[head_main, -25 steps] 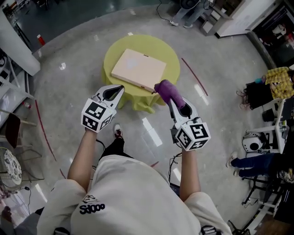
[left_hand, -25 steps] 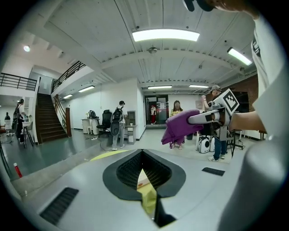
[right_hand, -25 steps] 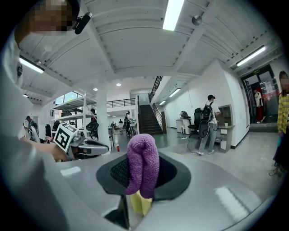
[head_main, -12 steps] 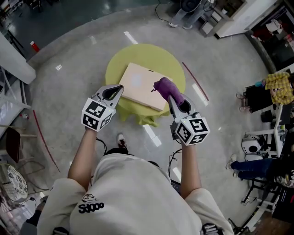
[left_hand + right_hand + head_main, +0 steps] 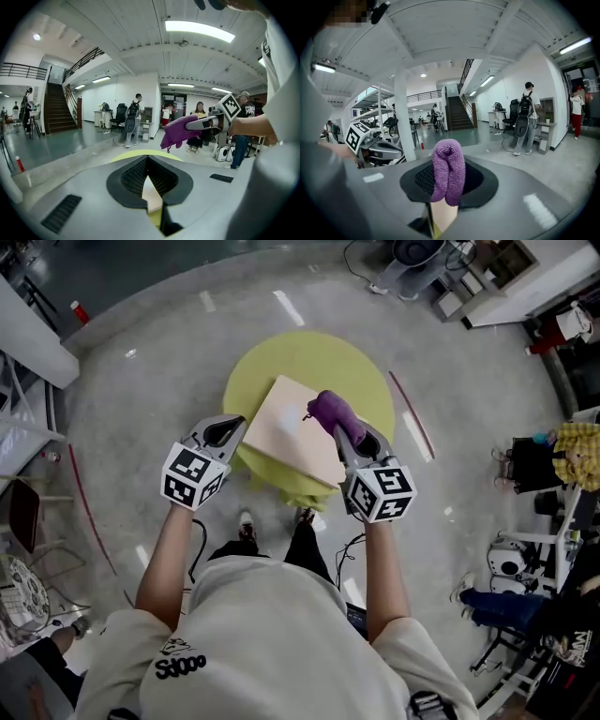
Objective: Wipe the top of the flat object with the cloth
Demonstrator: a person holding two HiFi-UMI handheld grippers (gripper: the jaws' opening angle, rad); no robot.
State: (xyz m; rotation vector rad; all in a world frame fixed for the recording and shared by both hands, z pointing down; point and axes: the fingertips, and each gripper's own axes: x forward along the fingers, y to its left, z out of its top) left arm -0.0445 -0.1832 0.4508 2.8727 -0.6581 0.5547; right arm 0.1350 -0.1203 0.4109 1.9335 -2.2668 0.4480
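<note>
- My right gripper (image 5: 347, 434): jaws clamped on a purple cloth (image 5: 328, 409). The right gripper view shows it bunched and folded between the jaw tips, hanging out past them.
- My left gripper (image 5: 228, 430): jaw tips meet, with nothing between them. The left gripper view shows only a thin wedge-shaped gap behind the tips, with tan and yellow-green showing through it.
- The flat object is a tan board (image 5: 291, 432), lying flat on a round yellow-green table (image 5: 309, 357), on the side nearer me.
- In the head view the cloth sits over the board's right part, near its far right edge. I can't tell whether it touches the surface.
- The left gripper is just beside the board's left edge, over the table rim, apart from the right gripper.
- In the left gripper view the cloth hangs off the right gripper's tips, off to the right and above the table's rim line.
- The table stands on a grey concrete floor (image 5: 159, 371).
- Both gripper views show people standing well back in the hall, and a staircase.
</note>
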